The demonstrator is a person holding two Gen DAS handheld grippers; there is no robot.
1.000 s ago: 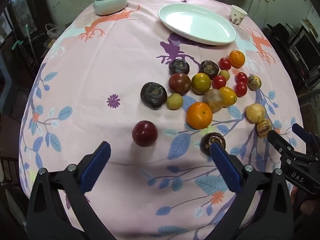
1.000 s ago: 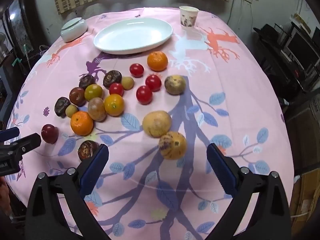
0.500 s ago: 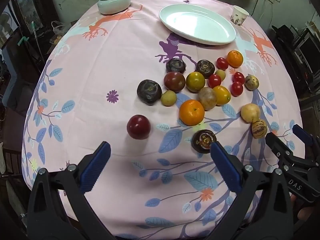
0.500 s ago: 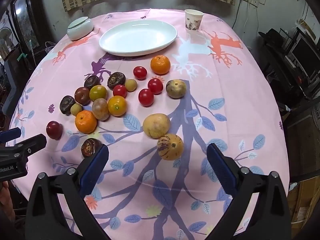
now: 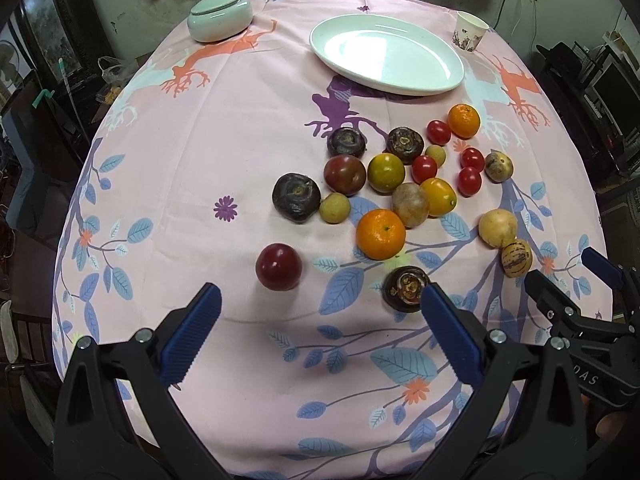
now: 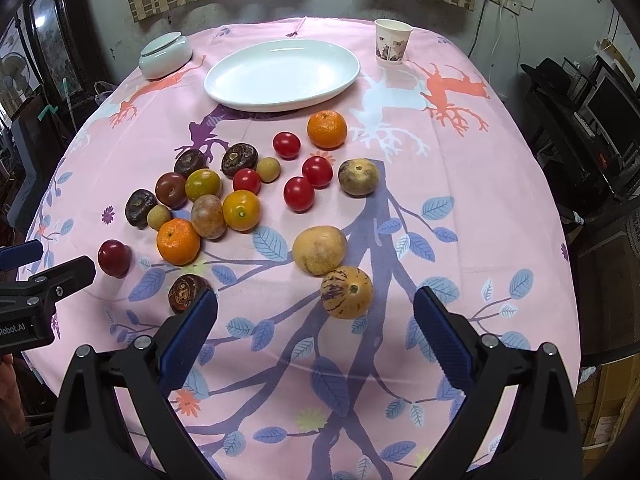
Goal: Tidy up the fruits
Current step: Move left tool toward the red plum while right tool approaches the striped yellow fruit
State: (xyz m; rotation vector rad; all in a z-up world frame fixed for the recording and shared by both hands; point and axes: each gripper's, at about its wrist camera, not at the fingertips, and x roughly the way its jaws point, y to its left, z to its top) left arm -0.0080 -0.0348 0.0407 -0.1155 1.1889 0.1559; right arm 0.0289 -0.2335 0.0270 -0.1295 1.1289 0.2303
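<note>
Several fruits lie loose on the pink tablecloth: a red plum (image 5: 279, 267) nearest my left gripper, a large orange (image 5: 381, 234), a dark brown fruit (image 5: 406, 288), and a striped yellow fruit (image 6: 346, 292) nearest my right gripper. An empty white oval plate (image 5: 387, 59) stands at the back; it also shows in the right wrist view (image 6: 282, 74). My left gripper (image 5: 318, 330) is open and empty, hovering short of the plum. My right gripper (image 6: 316, 330) is open and empty, just short of the striped fruit.
A pale green lidded bowl (image 5: 221, 17) stands at the back left and a paper cup (image 6: 393, 41) at the back right. The round table's edge falls away to dark furniture on both sides. Each gripper shows at the edge of the other's view.
Both grippers have pulled back and risen a little, so the table looks farther away. No fruit has moved and both stay open.
</note>
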